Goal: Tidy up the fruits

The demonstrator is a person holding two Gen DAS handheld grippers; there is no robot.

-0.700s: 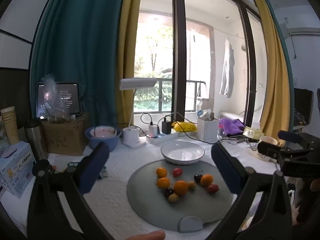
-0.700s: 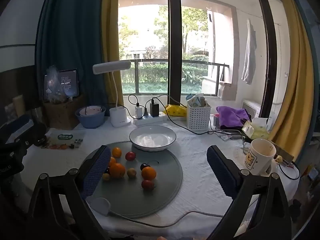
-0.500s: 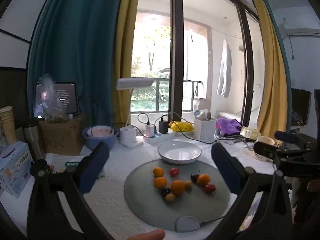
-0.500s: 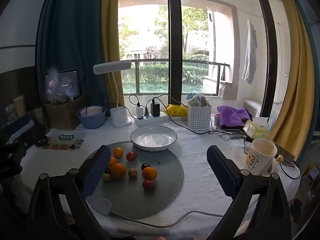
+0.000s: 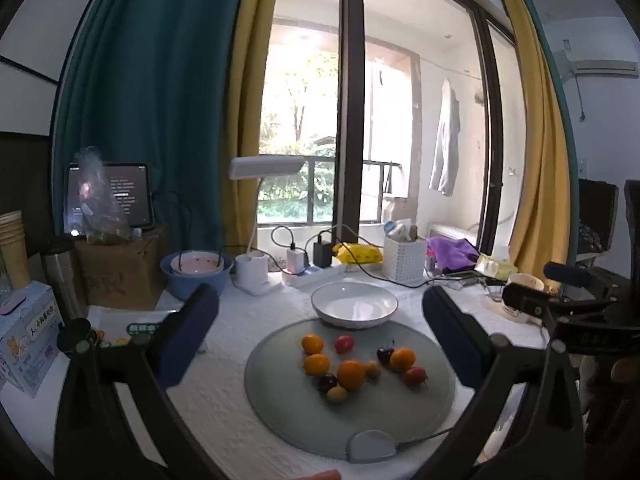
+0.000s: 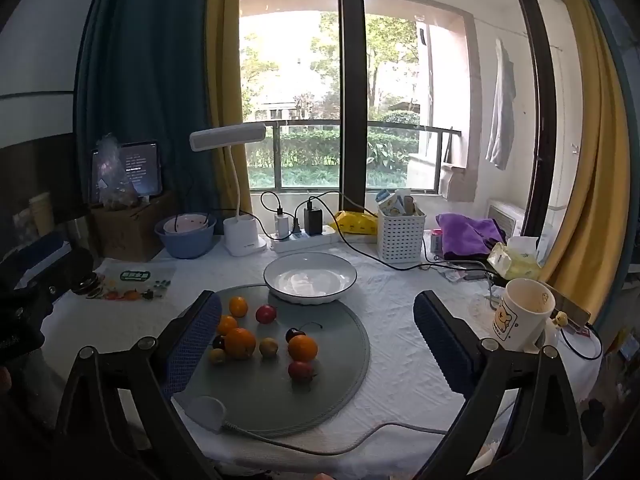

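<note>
Several small fruits lie on a round grey mat [image 5: 420,412] [image 6: 344,360]: oranges [image 5: 351,374] [image 6: 302,348], red cherry tomatoes [image 5: 344,343] [image 6: 265,313], dark cherries [image 5: 384,354] [image 6: 294,335] and small yellow fruits [image 5: 336,394] [image 6: 268,347]. An empty white bowl [image 5: 354,309] [image 6: 310,277] stands just behind the mat. My left gripper [image 5: 320,336] is open and empty, held above the table in front of the mat. My right gripper [image 6: 316,336] is open and empty, also in front of the mat.
At the back stand a blue bowl [image 5: 196,276] [image 6: 185,235], a white desk lamp [image 5: 256,276] [image 6: 244,236], a power strip with cables [image 6: 304,236], a white basket [image 5: 404,256] [image 6: 400,236] and a purple cloth [image 6: 468,236]. A mug [image 6: 520,314] stands right. A tissue box [image 5: 24,340] stands left.
Both grippers have drifted slightly; the mat and fruits sit a little lower and nearer in both views. The fruits have not moved on the mat.
</note>
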